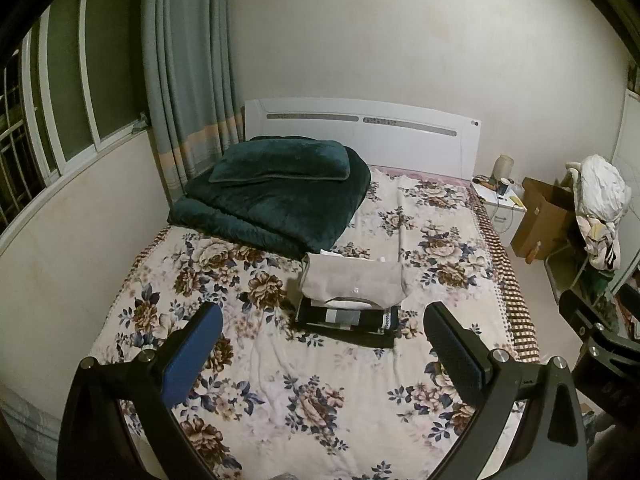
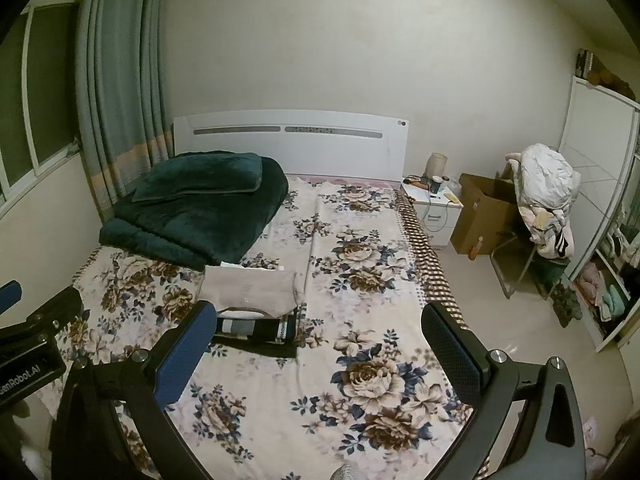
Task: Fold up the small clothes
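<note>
A stack of folded small clothes lies on the floral bed sheet point(image 1: 280, 368). A beige folded garment point(image 1: 354, 282) sits on top of a dark striped one point(image 1: 346, 320). The same stack shows in the right wrist view, beige garment point(image 2: 250, 290) over dark one point(image 2: 260, 330). My left gripper point(image 1: 322, 346) is open and empty, held above the bed just short of the stack. My right gripper point(image 2: 320, 344) is open and empty, to the right of the stack, its left finger point(image 2: 188, 352) overlapping the stack's near corner in view.
A folded dark green quilt with a pillow point(image 1: 276, 188) lies at the bed's head by the white headboard point(image 1: 360, 132). A nightstand point(image 2: 434, 208), a cardboard box point(image 2: 484, 216) and a chair piled with clothes point(image 2: 544, 196) stand right of the bed. An open wardrobe point(image 2: 608, 280) is far right.
</note>
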`<state>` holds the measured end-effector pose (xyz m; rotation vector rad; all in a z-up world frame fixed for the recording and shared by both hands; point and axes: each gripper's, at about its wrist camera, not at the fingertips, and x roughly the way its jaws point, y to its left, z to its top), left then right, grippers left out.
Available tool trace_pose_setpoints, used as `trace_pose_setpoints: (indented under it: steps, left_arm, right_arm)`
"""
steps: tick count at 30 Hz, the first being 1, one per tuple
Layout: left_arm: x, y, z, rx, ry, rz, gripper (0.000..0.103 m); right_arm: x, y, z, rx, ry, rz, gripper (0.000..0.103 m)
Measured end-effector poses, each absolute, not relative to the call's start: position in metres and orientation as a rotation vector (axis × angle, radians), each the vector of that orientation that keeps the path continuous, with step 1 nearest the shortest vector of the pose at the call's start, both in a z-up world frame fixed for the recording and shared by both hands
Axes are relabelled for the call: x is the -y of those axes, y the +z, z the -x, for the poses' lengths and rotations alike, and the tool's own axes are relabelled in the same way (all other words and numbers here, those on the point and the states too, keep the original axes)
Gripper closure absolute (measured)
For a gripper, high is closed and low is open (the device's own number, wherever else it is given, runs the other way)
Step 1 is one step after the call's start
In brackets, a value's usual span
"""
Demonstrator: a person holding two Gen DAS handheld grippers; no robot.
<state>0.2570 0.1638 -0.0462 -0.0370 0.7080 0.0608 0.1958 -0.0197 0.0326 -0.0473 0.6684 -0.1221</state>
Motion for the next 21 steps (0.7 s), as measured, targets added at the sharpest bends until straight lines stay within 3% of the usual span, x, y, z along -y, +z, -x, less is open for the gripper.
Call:
trace_pose_setpoints:
  steps: [21]
  left_arm:
    - [-0.1568, -0.0419, -0.2487, -0.700, 0.064, 0.035, 0.000]
  right_arm:
    - [0.0217, 0.0301, -0.1898, -0.665, -0.126, 0.042, 0.000]
